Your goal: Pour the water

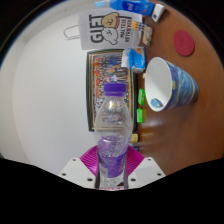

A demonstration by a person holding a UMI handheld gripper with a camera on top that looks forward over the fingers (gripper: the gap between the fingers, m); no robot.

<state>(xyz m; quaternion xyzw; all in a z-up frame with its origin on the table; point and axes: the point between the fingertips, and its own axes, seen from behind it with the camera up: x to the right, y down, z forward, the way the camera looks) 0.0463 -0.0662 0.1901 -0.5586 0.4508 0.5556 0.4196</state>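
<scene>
- A white round tabletop (40,110) spreads to the left of the fingers.
- A white paper bag printed "GIFT" (92,28) lies far beyond the fingers.
- The gripper (110,166) pinches a clear plastic water bottle with a purple cap (112,130); its pink pads (93,160) press on the bottle's lower body from both sides, and the bottle stands upright.
- A flat printed box with a dark border (112,68) lies just beyond the bottle.
- A white and blue paper cup (170,84), tipped with its open mouth in view, sits right of the bottle.
- A red round disc (184,42) lies further off.
</scene>
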